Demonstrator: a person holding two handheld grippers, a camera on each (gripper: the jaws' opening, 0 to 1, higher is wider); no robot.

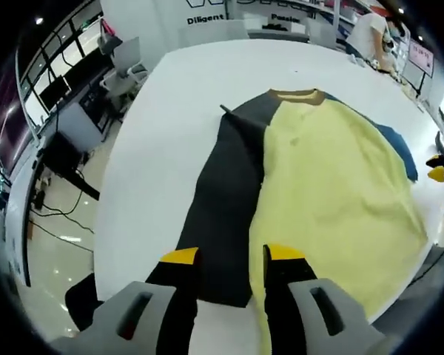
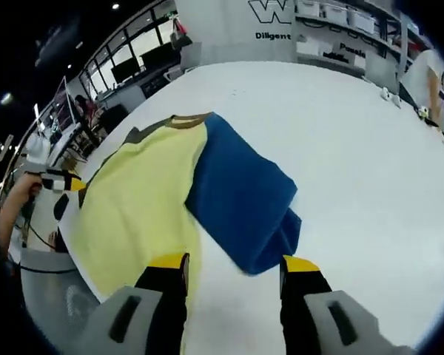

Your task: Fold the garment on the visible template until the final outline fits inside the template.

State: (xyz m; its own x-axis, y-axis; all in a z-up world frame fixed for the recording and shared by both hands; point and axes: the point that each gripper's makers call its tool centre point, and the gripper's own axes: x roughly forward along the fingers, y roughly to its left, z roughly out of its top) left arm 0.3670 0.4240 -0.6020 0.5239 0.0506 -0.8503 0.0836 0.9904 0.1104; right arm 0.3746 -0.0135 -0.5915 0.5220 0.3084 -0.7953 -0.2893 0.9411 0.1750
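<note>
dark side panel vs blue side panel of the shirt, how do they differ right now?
The dark panel is charcoal and lies long and flat beside the yellow front. The blue panel is bright blue and looks bunched, partly folded in at its lower end. Both flank the yellow front on the white table.

Garment [image 1: 333, 185]: T-shirt, pale yellow body, brownish collar [image 1: 296, 94], lying flat on the white worktop [image 1: 177, 118], collar toward the far edge, hem toward the near edge. One sleeve side is dark charcoal [image 1: 226, 207], laid out long beside the yellow panel. Other side is blue [image 2: 240, 196], folded over on itself, thick, edge bunched near the hem end. Yellow part is lightly wrinkled. Hem corner reaches the near worktop edge. No separate template outline can be made out.
</note>
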